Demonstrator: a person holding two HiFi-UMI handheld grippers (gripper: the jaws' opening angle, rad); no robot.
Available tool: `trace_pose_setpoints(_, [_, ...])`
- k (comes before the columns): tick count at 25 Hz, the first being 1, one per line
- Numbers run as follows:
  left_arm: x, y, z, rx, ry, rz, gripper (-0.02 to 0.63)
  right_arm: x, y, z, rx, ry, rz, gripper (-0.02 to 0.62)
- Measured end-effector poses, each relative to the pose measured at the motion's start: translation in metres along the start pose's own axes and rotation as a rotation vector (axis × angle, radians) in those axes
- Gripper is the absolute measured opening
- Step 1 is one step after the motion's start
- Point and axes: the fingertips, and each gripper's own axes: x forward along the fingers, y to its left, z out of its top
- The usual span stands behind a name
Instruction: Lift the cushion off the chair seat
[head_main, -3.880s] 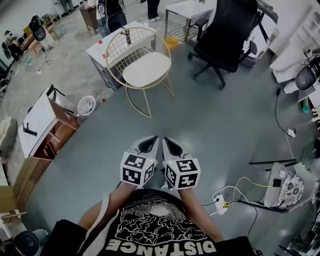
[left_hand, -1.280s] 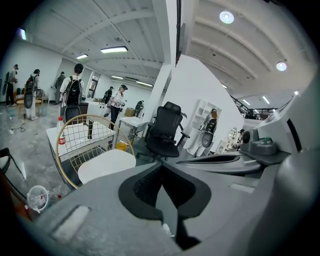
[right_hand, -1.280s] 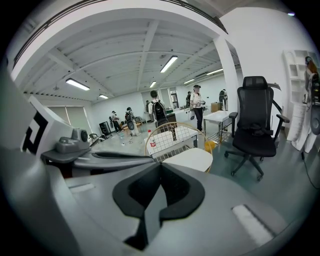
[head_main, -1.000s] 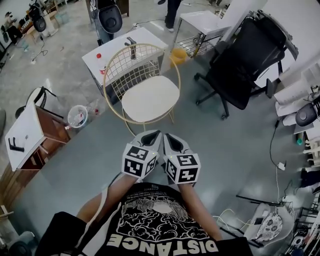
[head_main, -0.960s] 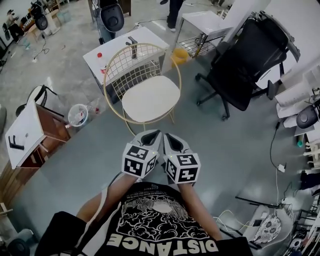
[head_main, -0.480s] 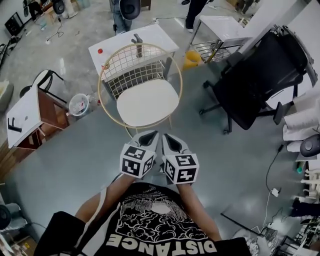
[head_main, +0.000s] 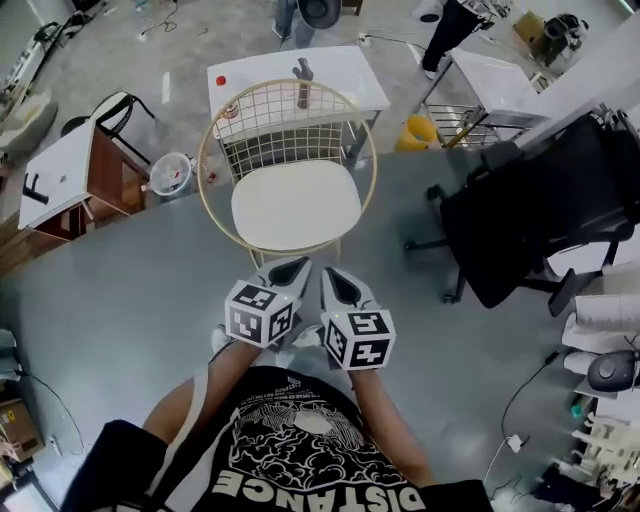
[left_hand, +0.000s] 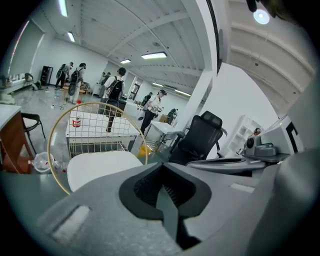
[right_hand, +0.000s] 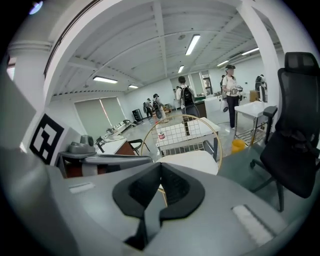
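A white cushion (head_main: 293, 205) lies on the seat of a gold wire chair (head_main: 204, 186) straight ahead of me. My left gripper (head_main: 291, 268) and right gripper (head_main: 336, 281) are held side by side in front of my chest. Their tips sit just short of the seat's near edge and touch nothing. Both are shut with nothing between the jaws. In the left gripper view the cushion (left_hand: 100, 167) shows left of the shut left gripper (left_hand: 162, 172). In the right gripper view the cushion (right_hand: 192, 161) lies just beyond the shut right gripper (right_hand: 161, 172).
A white table (head_main: 330, 75) stands right behind the chair. A black office chair (head_main: 540, 215) is at the right, with a yellow bucket (head_main: 420, 131) beyond it. A wooden cabinet (head_main: 80, 185) and a small bin (head_main: 172, 172) are at the left. People stand farther back.
The chair has come nearer and now lies straight ahead of the grippers. Both grippers stayed side by side and shut, now slightly lower.
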Motion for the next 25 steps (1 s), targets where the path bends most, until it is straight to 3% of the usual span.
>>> trace_pose_setpoints(7, [0.001,0.009,-0.006,-0.112,-0.073,0.029,-0.003,0.009,-0.005,0.001,-0.078,0.035,0.095,-0.002])
trace_pose_setpoints(25, [0.055,0.092,-0.07,-0.615,-0.22,-0.122,-0.002,0.077,-0.007,-0.025,-0.159,0.148,0.143,-0.002])
